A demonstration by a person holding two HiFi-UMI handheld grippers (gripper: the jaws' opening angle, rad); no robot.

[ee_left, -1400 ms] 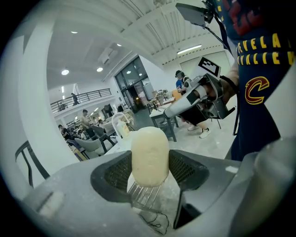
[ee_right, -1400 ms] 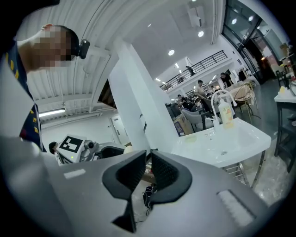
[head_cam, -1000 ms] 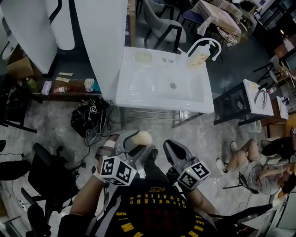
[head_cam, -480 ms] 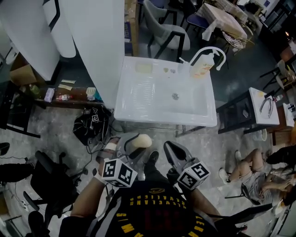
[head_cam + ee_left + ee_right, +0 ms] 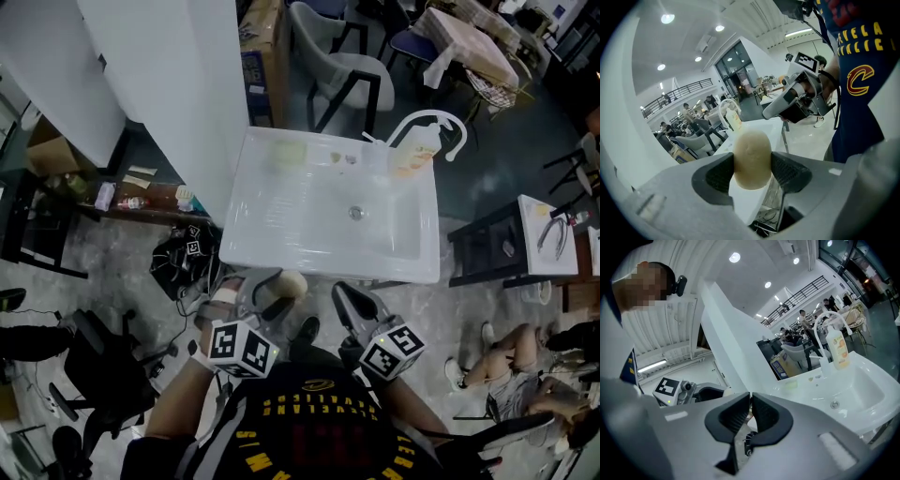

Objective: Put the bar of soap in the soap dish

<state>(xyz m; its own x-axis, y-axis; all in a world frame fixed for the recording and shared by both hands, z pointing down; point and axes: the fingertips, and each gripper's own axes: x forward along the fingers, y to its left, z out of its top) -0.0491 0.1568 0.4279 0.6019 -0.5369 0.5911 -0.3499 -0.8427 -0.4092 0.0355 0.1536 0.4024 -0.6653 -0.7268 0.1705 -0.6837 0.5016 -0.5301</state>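
1. The bar of soap (image 5: 752, 159) sits between the jaws of the left gripper (image 5: 751, 174). The jaws stand wide, with their ribbed pads (image 5: 720, 176) pressed on its two flanks, and the bar's rounded top pokes up past them.
2. It is a pale cream, egg-rounded bar that looks dry and matt. I judge it light and stiff enough to bear the squeeze. Its curved sides give the pads little flat surface to bite on, so it could swivel or squirt out if the grip changes sharply. The present hold, across the narrow waist near the middle, seems the right one.
3. The right gripper (image 5: 750, 406) carries nothing. Its jaws have just been closing and are nearly together, with nothing between them.
4. Both grippers hang in front of the person's chest, short of the white sink (image 5: 281, 248).
5. On the sink's far ledge lies a pale greenish square, probably the soap dish (image 5: 289, 153), well apart from the soap. A bottle (image 5: 413, 152) stands by the curved tap (image 5: 448, 127) at the ledge's other end.
6. A wet dish would make the bar slippery, so it wants setting down low, not dropping.
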